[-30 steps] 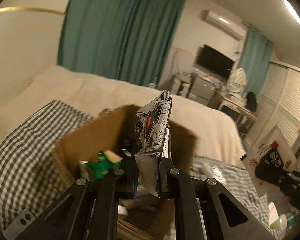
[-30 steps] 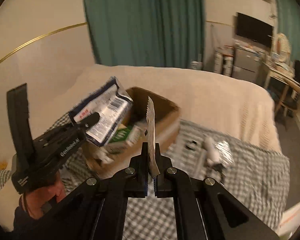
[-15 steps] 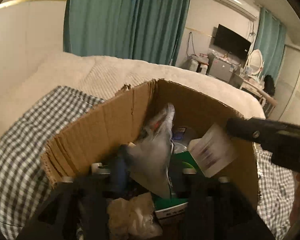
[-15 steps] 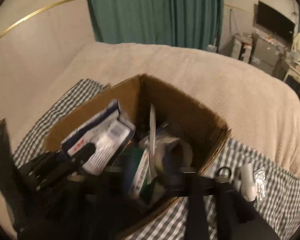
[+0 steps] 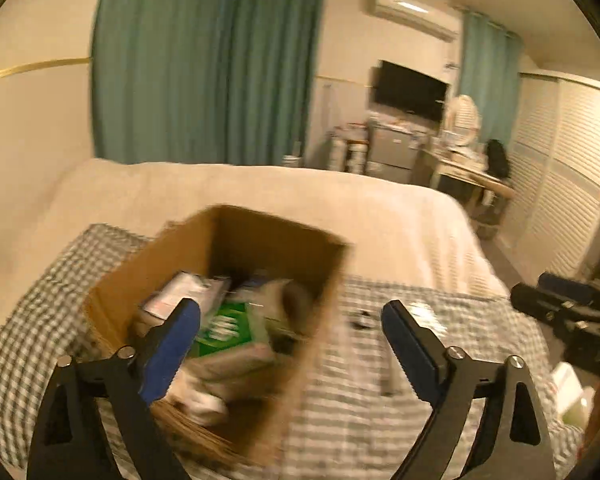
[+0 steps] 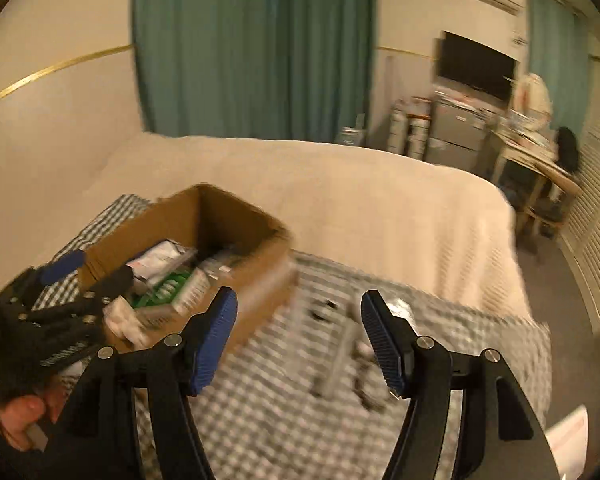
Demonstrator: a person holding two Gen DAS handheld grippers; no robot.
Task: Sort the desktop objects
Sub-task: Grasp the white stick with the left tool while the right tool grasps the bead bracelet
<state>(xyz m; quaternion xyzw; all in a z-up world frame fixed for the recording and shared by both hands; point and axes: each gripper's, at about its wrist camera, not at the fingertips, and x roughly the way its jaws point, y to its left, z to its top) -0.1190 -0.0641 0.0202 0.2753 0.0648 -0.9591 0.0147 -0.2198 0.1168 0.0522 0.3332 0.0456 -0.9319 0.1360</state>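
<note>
A brown cardboard box (image 5: 284, 368) (image 6: 252, 280) stands on the checked cloth (image 5: 380, 420) (image 6: 268, 408). It holds packets and a green box (image 5: 224, 328) (image 6: 160, 292). My left gripper (image 5: 290, 320) is open and empty, above the box's near right edge; it also shows in the right wrist view (image 6: 86, 270). My right gripper (image 6: 298, 308) is open and empty, right of the box, above blurred small items (image 6: 340, 348) on the cloth; it also shows in the left wrist view (image 5: 572, 316).
The checked cloth lies on a bed with a cream blanket (image 6: 340, 192). Teal curtains (image 5: 204, 80), a TV (image 5: 412, 88) and a cluttered desk (image 5: 468, 168) stand beyond. A white item (image 6: 568, 436) lies off the cloth's right edge.
Both grippers let go of their packets into the box, opened, and pulled back up and away from it. The packets now lie inside the box.
</note>
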